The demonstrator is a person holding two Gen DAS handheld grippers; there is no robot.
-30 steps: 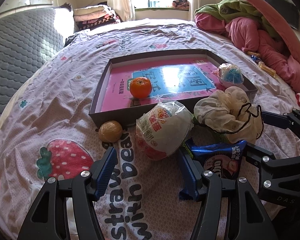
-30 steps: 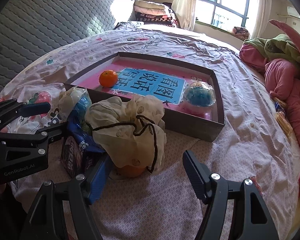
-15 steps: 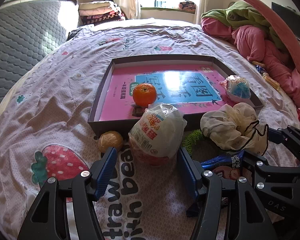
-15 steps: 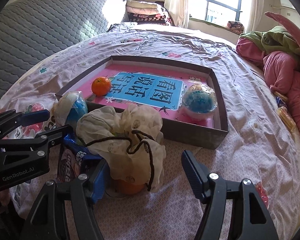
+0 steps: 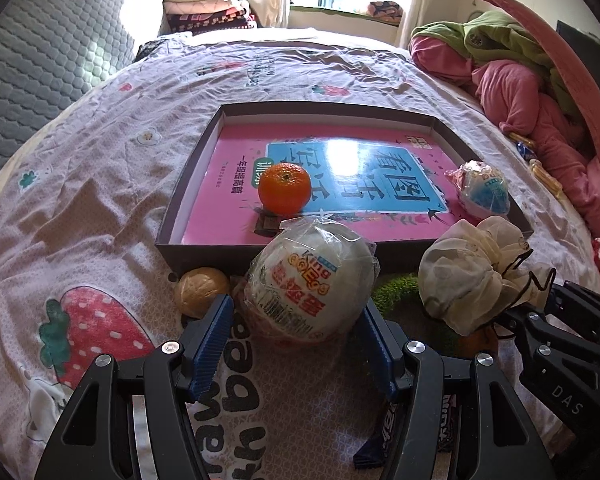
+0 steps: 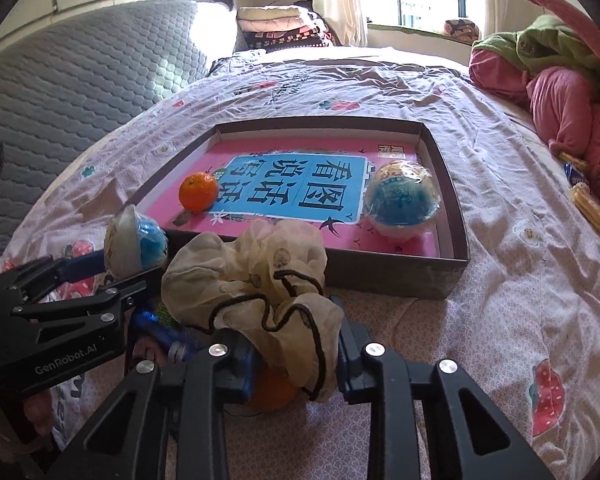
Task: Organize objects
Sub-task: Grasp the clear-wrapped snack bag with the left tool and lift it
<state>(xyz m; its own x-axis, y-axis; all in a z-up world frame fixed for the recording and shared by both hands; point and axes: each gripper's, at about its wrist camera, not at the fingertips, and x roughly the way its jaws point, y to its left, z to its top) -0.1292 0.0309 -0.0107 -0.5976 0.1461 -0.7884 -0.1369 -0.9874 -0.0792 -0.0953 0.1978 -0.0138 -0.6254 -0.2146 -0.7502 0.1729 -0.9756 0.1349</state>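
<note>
Left gripper (image 5: 296, 344) jaws wide around plastic-wrapped white toy egg (image 5: 314, 276); right gripper (image 6: 296, 356) jaws closed on cream drawstring cloth pouch (image 6: 260, 276), w/ shallow brown cardboard tray (image 6: 456, 224) behind.

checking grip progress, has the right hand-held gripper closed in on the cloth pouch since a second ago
Yes. The right hand-held gripper has narrowed onto the cloth pouch, with the tray unmoved behind it.

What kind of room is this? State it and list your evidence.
Most likely a home bedroom: a wide bed under a strawberry-print pink sheet, folded blankets stacked by the curtained window, and pink and green quilts heaped alongside.
</note>
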